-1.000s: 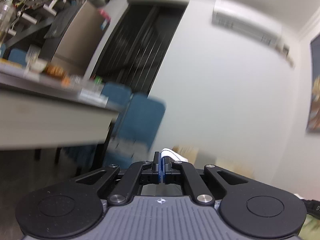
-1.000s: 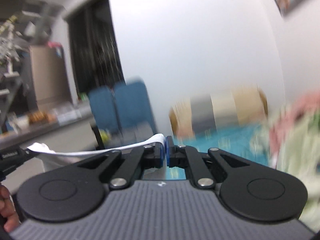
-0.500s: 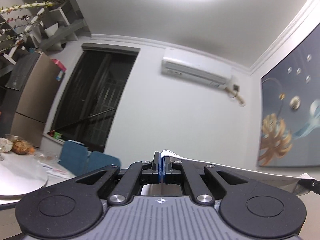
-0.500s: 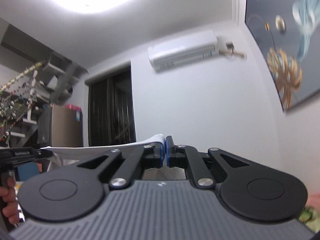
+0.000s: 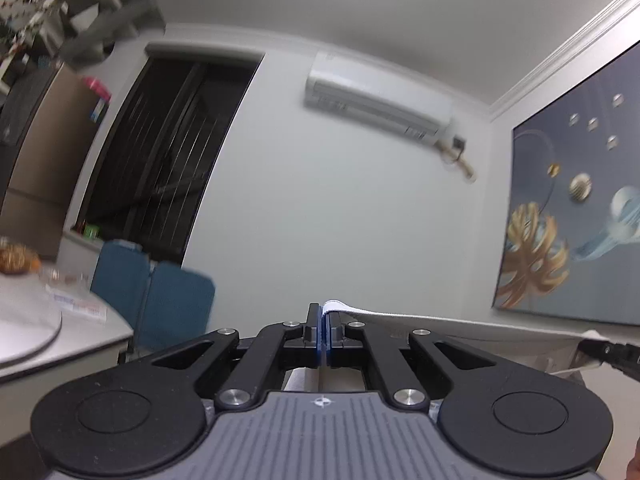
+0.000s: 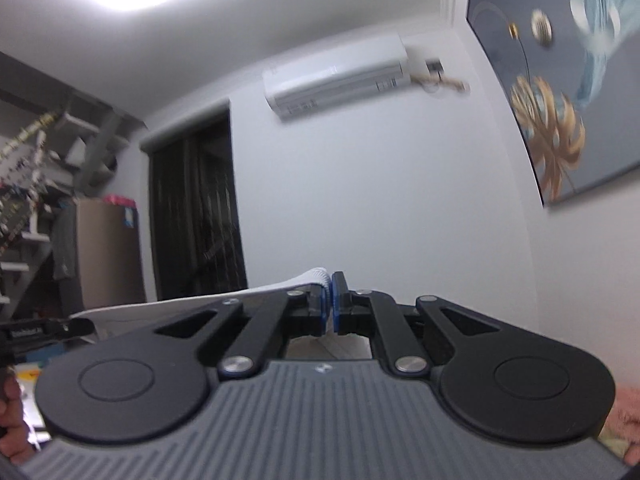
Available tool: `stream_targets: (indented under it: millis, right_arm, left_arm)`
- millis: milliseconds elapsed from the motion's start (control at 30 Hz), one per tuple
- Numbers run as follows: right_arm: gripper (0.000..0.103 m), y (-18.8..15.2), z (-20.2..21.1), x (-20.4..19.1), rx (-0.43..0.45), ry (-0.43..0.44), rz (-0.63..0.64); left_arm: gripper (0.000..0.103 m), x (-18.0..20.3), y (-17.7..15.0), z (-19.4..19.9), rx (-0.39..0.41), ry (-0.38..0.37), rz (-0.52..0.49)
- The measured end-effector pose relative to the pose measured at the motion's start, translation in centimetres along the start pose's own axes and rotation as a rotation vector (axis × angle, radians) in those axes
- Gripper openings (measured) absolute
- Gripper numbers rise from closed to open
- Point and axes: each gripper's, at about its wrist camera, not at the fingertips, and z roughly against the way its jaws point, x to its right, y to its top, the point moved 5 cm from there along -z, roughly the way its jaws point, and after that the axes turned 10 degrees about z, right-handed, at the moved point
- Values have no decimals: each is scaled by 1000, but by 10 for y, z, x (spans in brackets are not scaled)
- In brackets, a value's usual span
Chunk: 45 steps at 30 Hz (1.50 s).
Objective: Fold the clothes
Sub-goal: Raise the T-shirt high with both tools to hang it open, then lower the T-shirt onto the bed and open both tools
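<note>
One white garment (image 5: 460, 322) is in play, with two grippers on it, and in the room behind stand two blue chairs (image 5: 154, 300), one wall air conditioner (image 5: 380, 104), one large painting (image 5: 576, 220) with gold leaves, and one pale table (image 5: 60, 332) at the near left. The garment is thin and white, with a ribbed hem showing at each pinch; its top edge is pulled into a nearly straight, taut band held up in the air between the two grippers, the rest hanging below out of sight. The left gripper (image 5: 323, 320) is clenched on one end of that edge, its blue pads pressed together. The right gripper (image 6: 331, 300) is clamped on the other end, the cloth running off to the left.
</note>
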Motion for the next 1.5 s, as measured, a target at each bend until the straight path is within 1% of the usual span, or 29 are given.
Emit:
stream_targets:
  millis: [167, 300, 433, 567, 667, 700, 767, 867, 933, 967, 1000, 1033, 1067, 1100, 1133, 1167, 1200, 1233, 1300, 1333, 1400, 1467, 1500]
  right_arm:
    - [6, -98, -99, 10, -151, -40, 28]
    - [6, -185, -190, 31, -241, -76, 16]
    - [6, -292, -284, 57, -327, -139, -5]
    - [6, -412, -373, 78, -421, -178, 6]
    - [6, -501, -424, 88, -516, -185, 12]
    - [6, -527, -432, 88, -541, -182, 9]
    - [6, -572, -449, 90, -591, -173, 4]
    - [7, -622, -463, 91, -660, -149, -7]
    - [7, -639, -465, 95, -696, -132, -35]
    - [8, -642, -467, 97, -715, -123, -57]
    - [9, -646, -468, 98, -736, -114, -81]
    - [12, -651, -471, 100, -764, -99, -106]
    - [22, -654, -472, 100, -789, -85, -125]
    - [30, -653, -469, 100, -810, -71, -136]
    - [46, -651, -466, 99, -826, -56, -143]
    - [57, -647, -461, 97, -828, -45, -144]
    - [61, -642, -457, 95, -828, -34, -144]
    - [67, -637, -451, 93, -828, -22, -149]
    - [67, -624, -439, 89, -831, -1, -166]
    - [67, -616, -429, 87, -834, 5, -177]
    - [67, -596, -404, 82, -830, 5, -200]
    - [67, -577, -372, 77, -818, 5, -230]
    - [67, -567, -356, 75, -811, 5, -245]
  left_arm:
    - [2, -44, -77, -119, -87, 111, 22]
    - [2, -90, -152, -226, -162, 203, 36]
    - [2, -137, -248, -335, -235, 276, -1]
    - [2, -192, -350, -433, -313, 340, -26]
    - [2, -235, -424, -486, -394, 379, -6]
    - [2, -247, -446, -499, -416, 386, 3]
    - [2, -267, -483, -520, -465, 400, 17]
    - [3, -294, -525, -540, -535, 419, 33]
    - [7, -304, -541, -546, -568, 421, 27]
    - [12, -306, -545, -547, -579, 422, 18]
    - [22, -306, -548, -545, -587, 425, 8]
    - [28, -306, -549, -544, -592, 425, 2]
    - [42, -307, -549, -543, -600, 419, 2]
    - [53, -306, -546, -540, -615, 404, 3]
    - [57, -304, -541, -536, -632, 386, 2]
    - [65, -302, -535, -532, -649, 367, 0]
    - [72, -300, -530, -528, -667, 348, -1]
    - [74, -298, -525, -522, -679, 332, -12]
    - [78, -286, -505, -494, -678, 306, -38]
    - [79, -283, -496, -478, -675, 298, -30]
    - [80, -285, -481, -448, -674, 288, 14]
    - [81, -290, -463, -412, -664, 274, 73]
    - [81, -292, -455, -394, -659, 272, 86]
